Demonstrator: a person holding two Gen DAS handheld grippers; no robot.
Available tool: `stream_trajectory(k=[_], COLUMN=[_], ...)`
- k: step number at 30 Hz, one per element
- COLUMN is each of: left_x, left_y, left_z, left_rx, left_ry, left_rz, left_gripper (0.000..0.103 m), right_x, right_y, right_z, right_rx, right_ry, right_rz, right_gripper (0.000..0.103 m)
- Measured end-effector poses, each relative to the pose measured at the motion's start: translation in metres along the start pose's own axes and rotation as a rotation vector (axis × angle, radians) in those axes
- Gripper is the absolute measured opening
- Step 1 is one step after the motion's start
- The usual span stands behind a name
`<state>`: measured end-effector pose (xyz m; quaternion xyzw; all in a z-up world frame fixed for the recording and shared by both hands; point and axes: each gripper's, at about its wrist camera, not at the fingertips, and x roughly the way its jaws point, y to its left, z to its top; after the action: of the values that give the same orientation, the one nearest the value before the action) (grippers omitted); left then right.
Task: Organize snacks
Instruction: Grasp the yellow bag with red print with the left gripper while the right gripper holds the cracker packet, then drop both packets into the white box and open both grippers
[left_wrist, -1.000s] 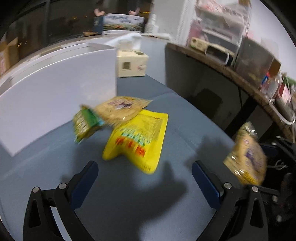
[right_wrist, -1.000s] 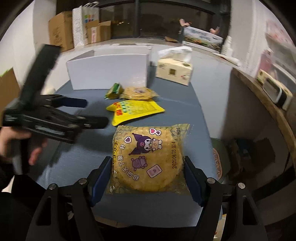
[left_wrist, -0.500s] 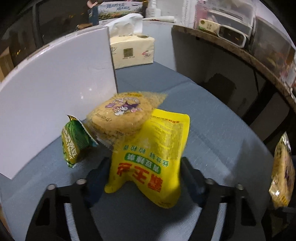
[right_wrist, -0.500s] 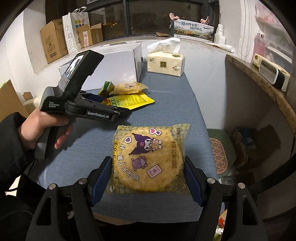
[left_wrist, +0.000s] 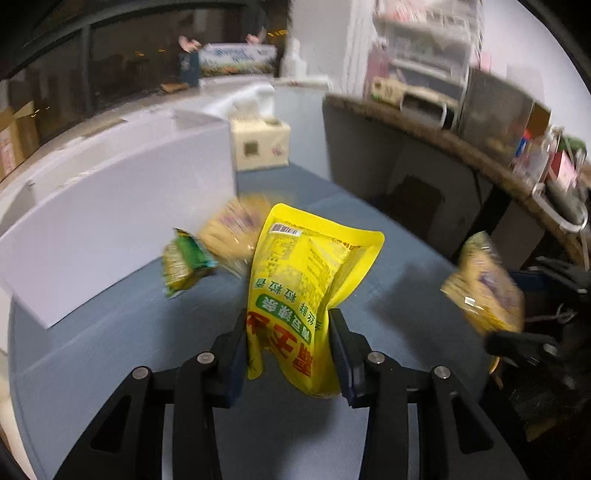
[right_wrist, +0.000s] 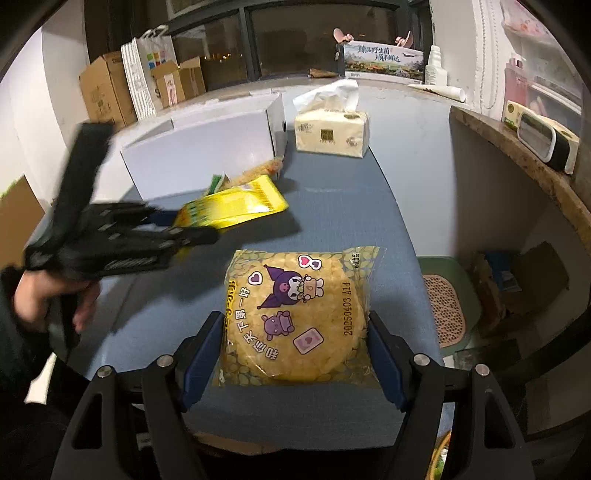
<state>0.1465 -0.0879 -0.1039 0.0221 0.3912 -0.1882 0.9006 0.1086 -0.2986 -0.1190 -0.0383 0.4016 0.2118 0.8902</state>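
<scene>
Grip now made on the left: left gripper (left_wrist: 288, 354) has just been closing, and its jaws are clamped on the lower end of the yellow pouch (left_wrist: 306, 280), which a second ago lay flat on the blue-grey table (left_wrist: 110, 332) between wide-open fingers; the pouch now hangs crumpled and tilted, its top end clear of the surface, so the pickup looks secured. Behind it, the green packet (left_wrist: 186, 260) and a round rice cake pack (left_wrist: 232, 232) remain on the table just beside the white box (left_wrist: 110, 221), blurred. Right gripper (right_wrist: 295, 354) has not changed: its pads press the sides of the second rice cake pack (right_wrist: 299, 314), held as before over the near table edge. From the right wrist view the person's hand (right_wrist: 48, 295) carries the left tool with the pouch off the table, near the box. Judgement: both hands loaded, two snacks left; next step is probably delivery into the white box, whose opening is not visible. Tissue pack (right_wrist: 332, 133) stands beyond, untouched
</scene>
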Motion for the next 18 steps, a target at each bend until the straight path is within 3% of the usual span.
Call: stream_trajectory(k=[4,8,12,18], left_x=[-0.052,-0.09,-0.105,-0.097], left_y=[0.022,0.059,0.099,0.151], left_z=[-0.006,-0.002,0.014,0.057], left_rx=[-0.066,-0.176,-0.273,-0.357], left_ry=[-0.093,-0.188,-0.24,-0.268], left_rz=[0.006,0.072,0.132,0.195], left_gripper=[0.044,0.044,0.044,0.044], right_x=[-0.001,0.002,0.014,0.049], right_y=[0.009,0.017,0.029,0.052], right_z=[0.013,0.037,0.075,0.158], right_rx=[-0.001,0.022,0.071,0.056], right_ry=[-0.038,-0.09,-0.14,-0.196], right_rz=[0.037,0.101,0.185,0.197], right_gripper=[0.079,0.079,0.078,0.079])
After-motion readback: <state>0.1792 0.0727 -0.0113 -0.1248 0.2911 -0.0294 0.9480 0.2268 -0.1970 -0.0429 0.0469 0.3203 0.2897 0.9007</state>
